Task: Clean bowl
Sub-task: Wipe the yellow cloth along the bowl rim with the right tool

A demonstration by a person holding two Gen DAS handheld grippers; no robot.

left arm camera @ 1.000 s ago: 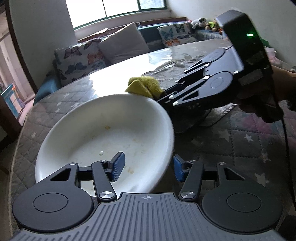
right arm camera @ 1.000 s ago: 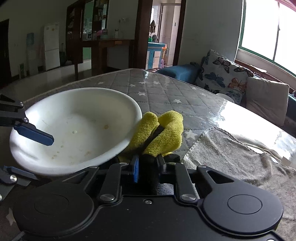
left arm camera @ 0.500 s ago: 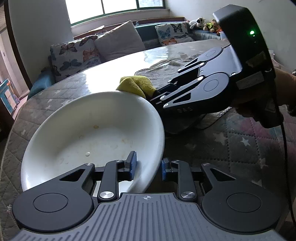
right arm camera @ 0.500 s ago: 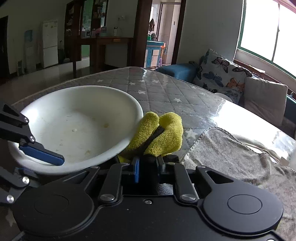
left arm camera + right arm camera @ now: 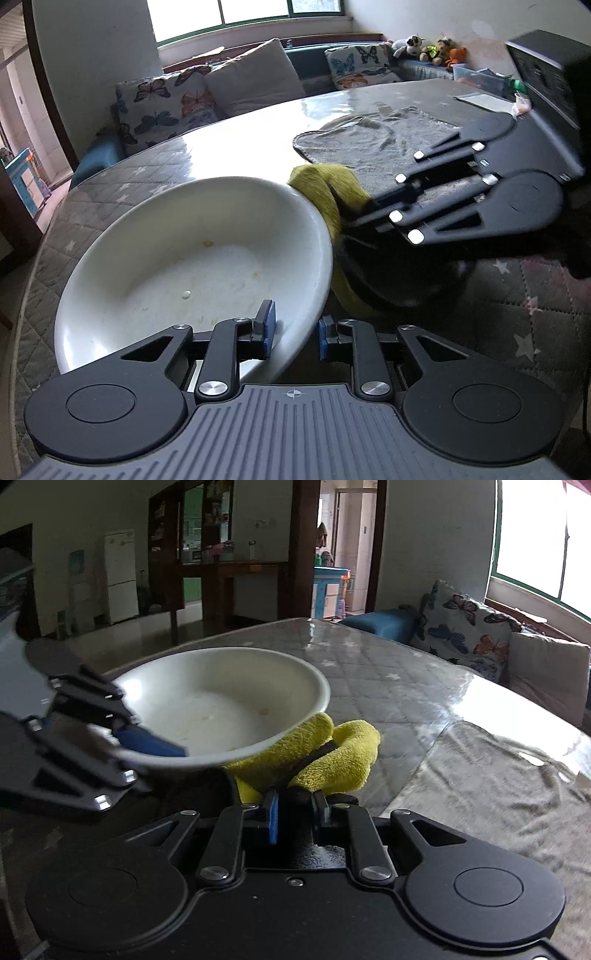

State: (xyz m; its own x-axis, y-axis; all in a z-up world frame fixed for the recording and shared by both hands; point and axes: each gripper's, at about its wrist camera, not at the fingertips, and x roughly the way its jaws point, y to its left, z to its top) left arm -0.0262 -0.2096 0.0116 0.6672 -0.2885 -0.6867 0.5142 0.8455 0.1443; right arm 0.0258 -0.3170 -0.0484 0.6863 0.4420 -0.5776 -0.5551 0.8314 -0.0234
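Our left tongs [image 5: 293, 334] pinch the near rim of the white bowl [image 5: 192, 269], tilted just above the bench [image 5: 535, 295]; our right tongs [image 5: 294, 814] clench the yellow cloth [image 5: 325, 757] against its outer rim. We judge wiping is about to begin: the cloth must next swing inside over the specks.

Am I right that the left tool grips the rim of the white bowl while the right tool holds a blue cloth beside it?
Not quite: the cloth is yellow, as the right wrist view shows. The left tool does grip the white bowl, and the right tool holds the cloth beside it.
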